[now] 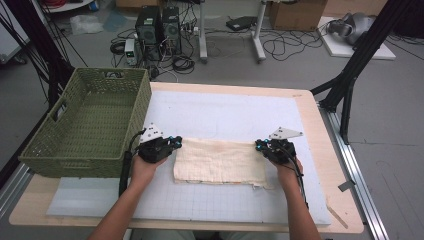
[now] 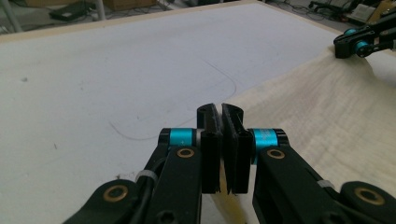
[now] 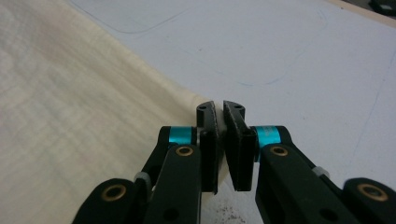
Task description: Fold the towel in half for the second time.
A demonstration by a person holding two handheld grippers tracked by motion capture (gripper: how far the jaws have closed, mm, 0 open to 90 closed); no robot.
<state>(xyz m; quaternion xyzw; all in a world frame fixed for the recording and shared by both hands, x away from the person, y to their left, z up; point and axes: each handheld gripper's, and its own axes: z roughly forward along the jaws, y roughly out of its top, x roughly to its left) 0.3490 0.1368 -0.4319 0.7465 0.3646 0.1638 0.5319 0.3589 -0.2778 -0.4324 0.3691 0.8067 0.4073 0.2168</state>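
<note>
A folded, cream-coloured woven cloth [image 1: 218, 162] is laid flat on the white gridded mat [image 1: 225, 117] that covers the pale wooden worktop [image 1: 320, 130], towards the near half of the mat and roughly midway across it. It is stretched sideways between the two grippers, each held in a person's hand.

The far left corner of the cloth is pinched by the left gripper [image 1: 178, 141]. In the left gripper view, the black jaws of this gripper [image 2: 221, 112] are seen pressed together, with a thin edge of the cloth [image 2: 317, 112] caught between the pads and the rest of the fabric spread away to the right.

The far right corner is clamped by the right gripper [image 1: 260, 145]. In the right gripper view, the jaws of that gripper [image 3: 219, 108] are closed on the hem of the cloth [image 3: 70, 93], which is spread to the left; only a narrow slit is left between the jaw tips. No earlier picture is given for comparison.

A faint pinkish stain is visible near the far edge of the cloth in the high view, and a frayed bit is seen at its near right corner.

A green woven rectangular basket [image 1: 85, 125] is placed on the left part of the worktop, just beside the left gripper and apart from the cloth.
</note>
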